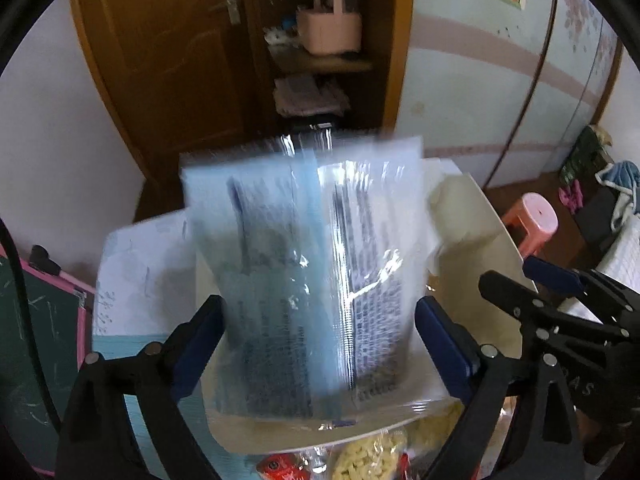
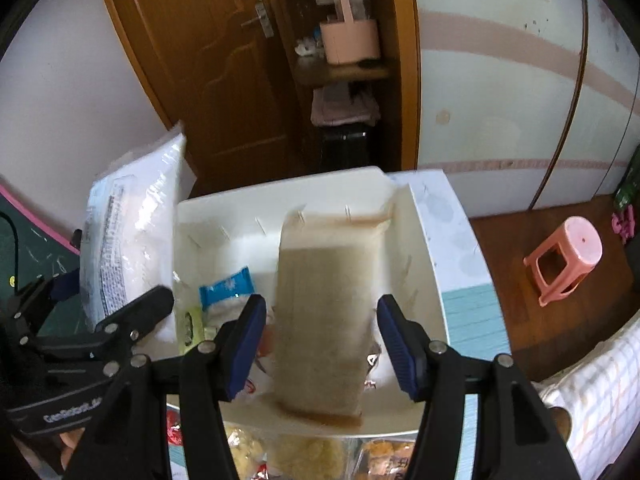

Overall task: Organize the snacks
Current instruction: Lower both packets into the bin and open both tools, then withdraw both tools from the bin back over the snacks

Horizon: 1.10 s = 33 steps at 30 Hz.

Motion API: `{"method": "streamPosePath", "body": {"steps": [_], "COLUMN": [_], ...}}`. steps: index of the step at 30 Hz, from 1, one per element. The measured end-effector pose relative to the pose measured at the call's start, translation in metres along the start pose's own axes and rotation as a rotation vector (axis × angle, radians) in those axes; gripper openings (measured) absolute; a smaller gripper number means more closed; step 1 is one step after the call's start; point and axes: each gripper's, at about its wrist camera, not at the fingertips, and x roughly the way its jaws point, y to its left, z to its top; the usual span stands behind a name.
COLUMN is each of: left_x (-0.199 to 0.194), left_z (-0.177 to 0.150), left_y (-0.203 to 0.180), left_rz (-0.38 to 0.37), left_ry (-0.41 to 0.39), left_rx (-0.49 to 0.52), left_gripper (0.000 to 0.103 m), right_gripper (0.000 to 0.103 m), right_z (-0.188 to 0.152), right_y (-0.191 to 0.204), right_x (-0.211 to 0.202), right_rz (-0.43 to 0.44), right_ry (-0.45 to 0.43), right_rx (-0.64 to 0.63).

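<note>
My left gripper point(image 1: 320, 340) is shut on a clear snack bag with blue print point(image 1: 316, 280) and holds it upright above a white tray point(image 1: 492, 236); the bag is blurred. It also shows in the right wrist view point(image 2: 128, 232), left of the tray point(image 2: 420, 248). My right gripper point(image 2: 320, 344) is open, its fingers either side of a long tan snack pack point(image 2: 324, 312) that lies in the tray and touches neither finger. A blue-and-white pack point(image 2: 228, 288) and other small packs lie in the tray's left part.
More snack bags, yellow point(image 2: 308, 456) and red point(image 1: 280, 466), lie in front of the tray. The table point(image 2: 472, 320) has a light blue edge. A pink stool point(image 2: 564, 260) stands on the floor to the right. A brown door point(image 2: 208, 80) and shelves are behind.
</note>
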Motion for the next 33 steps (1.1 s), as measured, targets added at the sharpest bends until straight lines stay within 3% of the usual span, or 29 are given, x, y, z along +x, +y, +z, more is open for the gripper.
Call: {"method": "streamPosePath", "body": {"steps": [3,13,33], "left_x": [-0.007,-0.054,-0.179], "left_z": [-0.004,-0.018,-0.07], "left_y": [0.001,0.011,0.015], "left_rz": [0.015,-0.018,-0.021], "left_ry": [-0.016,-0.07,-0.197], "left_rx": [0.005,-0.024,-0.009], "left_gripper": [0.094,0.094,0.095], "right_gripper": [0.059,0.06,0.06], "right_z": [-0.003,-0.014,-0.059], "right_y": [-0.002,0.005,0.041], "right_x": [-0.001,-0.029,-0.137], "right_rz": [0.042,0.047,0.058], "right_ry": [0.013,-0.004,-0.114], "right_rx": [0.027,0.033,-0.084]}}
